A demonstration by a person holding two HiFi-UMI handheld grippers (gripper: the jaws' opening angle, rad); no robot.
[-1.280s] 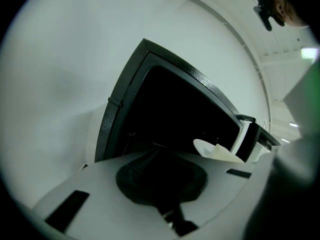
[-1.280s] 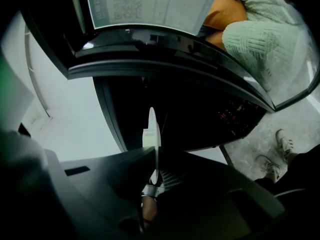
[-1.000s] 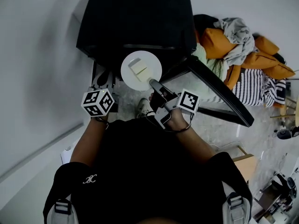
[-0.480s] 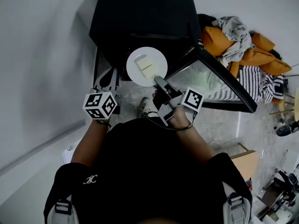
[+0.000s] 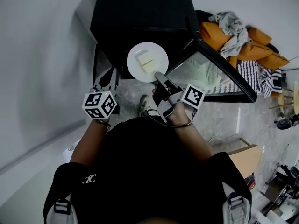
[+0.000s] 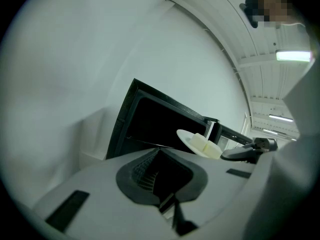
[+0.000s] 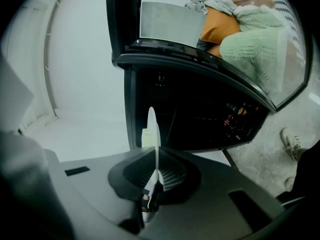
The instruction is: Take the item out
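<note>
Right gripper (image 7: 154,176) clamped on the rim of a white plate (image 5: 136,68), two pale food blocks (image 5: 146,62) on it, plate just outside the open black oven (image 5: 140,17), left gripper (image 6: 159,176) before the oven, jaws together, holding nothing.

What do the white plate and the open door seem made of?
The plate: probably glazed ceramic, possibly melamine; plain white, smooth, thin rigid edge. The door: clear glass pane, cloth shows through; glossy black frame, plastic or coated metal.
</note>
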